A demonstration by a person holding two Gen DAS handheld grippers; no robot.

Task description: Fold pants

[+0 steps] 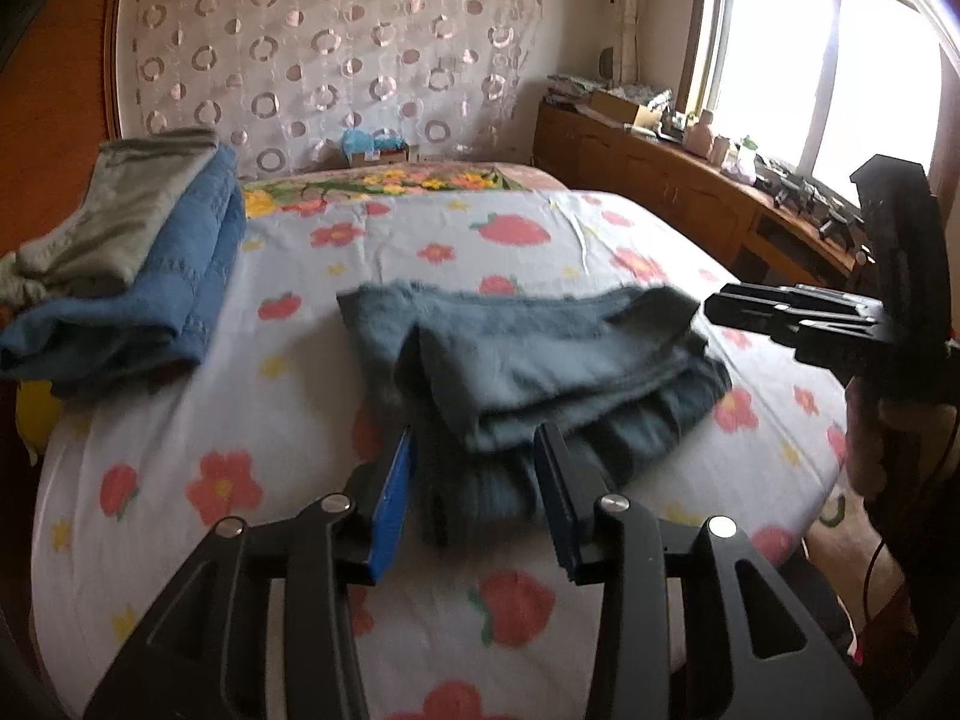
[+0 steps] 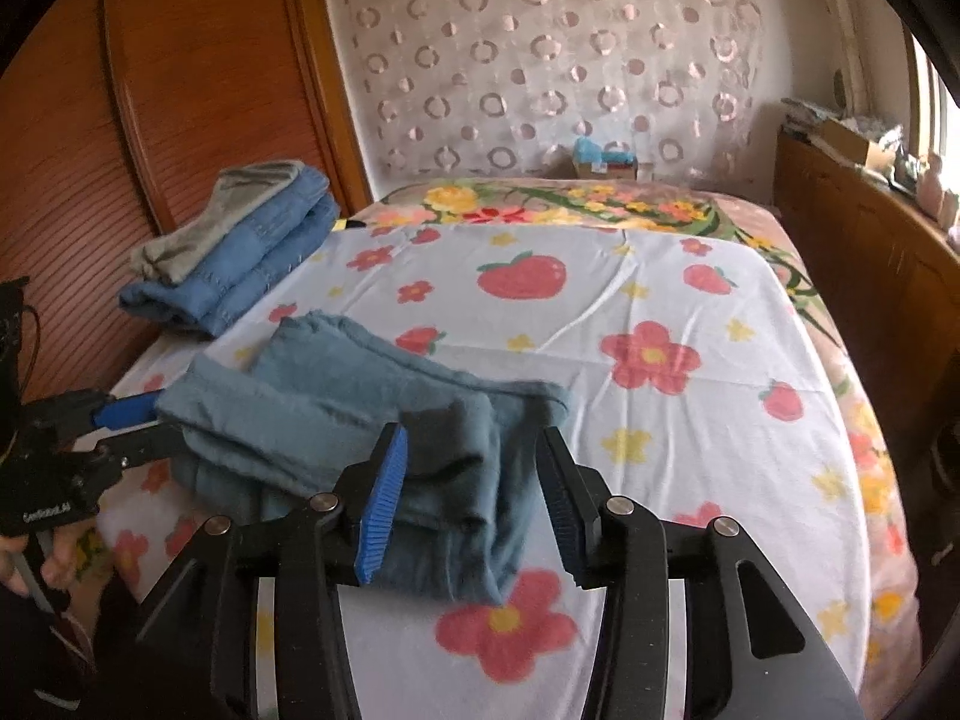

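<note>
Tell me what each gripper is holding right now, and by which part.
Nothing is held. The left gripper and the right gripper both stand open over the near edge of the folded teal pants; cloth lies between the pads, unpinched.

Grey-blue pants, folded into layered bundle, lying on floral bedsheet

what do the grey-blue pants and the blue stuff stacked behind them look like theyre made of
Grey-blue pants: soft, matte brushed knit or fleece, judging by the fuzzy surface and limp folds. Folded blue jeans: likely denim, with visible stitched seams and stiffer, thicker folds.
</note>
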